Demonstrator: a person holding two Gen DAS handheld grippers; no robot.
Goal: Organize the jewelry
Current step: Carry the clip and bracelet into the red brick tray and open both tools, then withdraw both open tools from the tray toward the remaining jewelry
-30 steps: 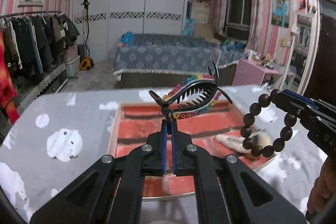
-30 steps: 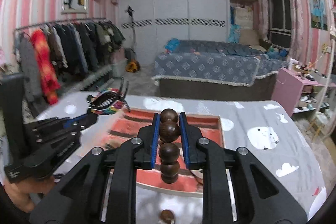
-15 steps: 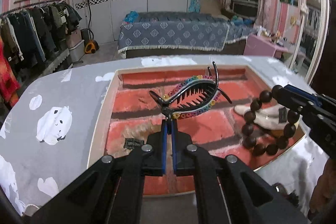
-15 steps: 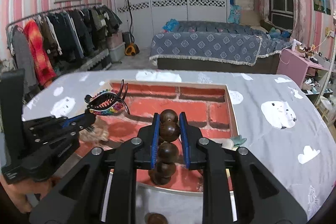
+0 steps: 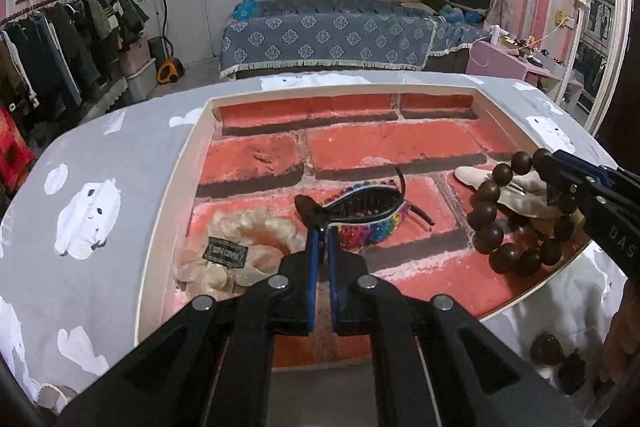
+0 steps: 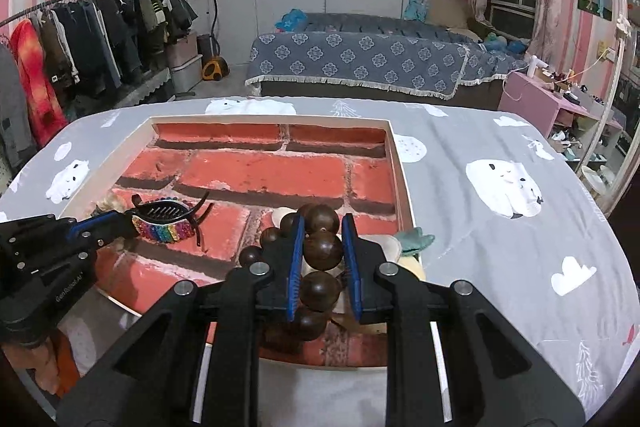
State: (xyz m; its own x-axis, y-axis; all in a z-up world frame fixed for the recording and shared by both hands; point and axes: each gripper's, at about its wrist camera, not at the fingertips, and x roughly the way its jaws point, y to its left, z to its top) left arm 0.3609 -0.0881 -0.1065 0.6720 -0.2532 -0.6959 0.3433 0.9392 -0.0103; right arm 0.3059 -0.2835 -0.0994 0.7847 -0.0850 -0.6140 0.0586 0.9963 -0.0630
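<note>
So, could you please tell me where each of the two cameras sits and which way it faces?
Left wrist view: sits on the left tongs, facing forward and down into the brick-patterned tray; its own fingers pinch the rainbow hair claw; the right tongs enter from the right.
Right wrist view: sits on the right tongs, facing the same way; its fingers grip the wooden bead bracelet; the left tongs enter from the left.
Shared: tray, claw, bracelet, bed.
</note>
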